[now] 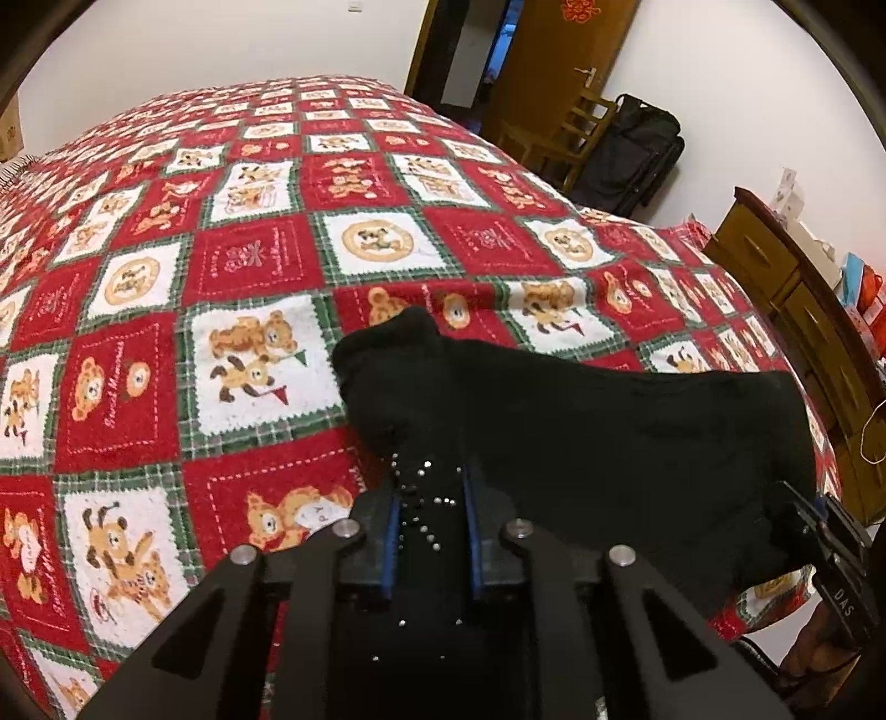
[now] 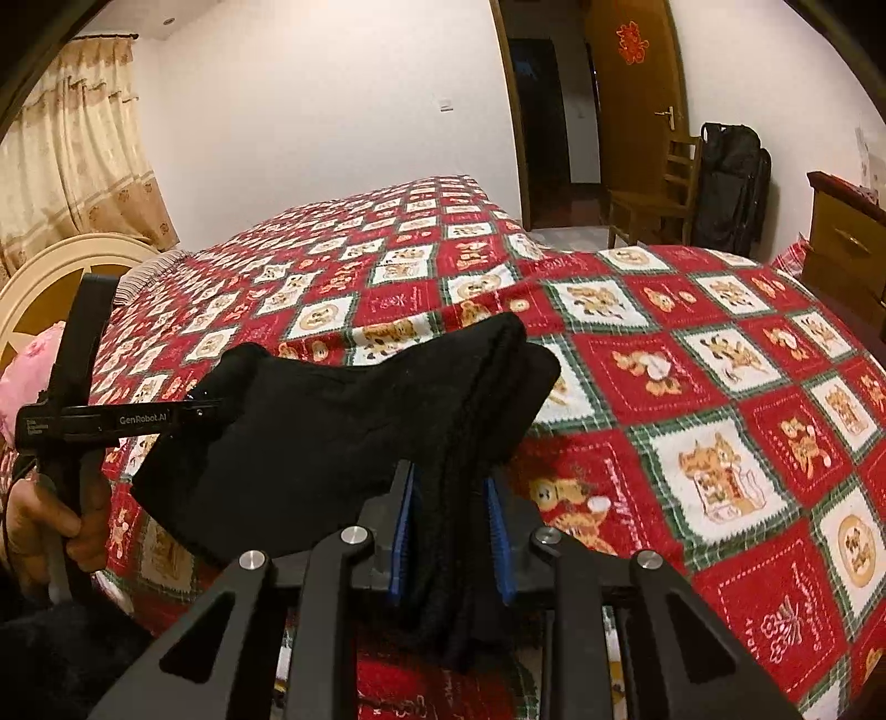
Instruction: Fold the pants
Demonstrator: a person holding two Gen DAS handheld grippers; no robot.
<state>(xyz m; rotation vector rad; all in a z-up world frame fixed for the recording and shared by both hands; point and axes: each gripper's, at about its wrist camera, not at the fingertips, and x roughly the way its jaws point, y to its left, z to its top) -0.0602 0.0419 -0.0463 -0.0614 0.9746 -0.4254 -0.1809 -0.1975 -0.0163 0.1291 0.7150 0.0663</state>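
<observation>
Tools [image 1: 429, 498] [image 2: 451, 498] grip black pants [image 1: 581, 421] above bedspread [image 1: 249, 266]

In the left wrist view the pants [image 1: 581, 443] run down behind the left tool [image 1: 429, 531] and out of sight at the lower middle of the frame, and the right tool [image 1: 819, 531] is cut off by the lower right edge, so its jaws cannot be read there. In the right wrist view the hand [image 2: 39, 520] on the left tool [image 2: 205, 412] is cropped at the lower left edge, and the pink thing [image 2: 27, 365] at the left edge is too cut off to name. The red ornament [image 2: 631, 41] on the door, upper right, is too small to read.
</observation>
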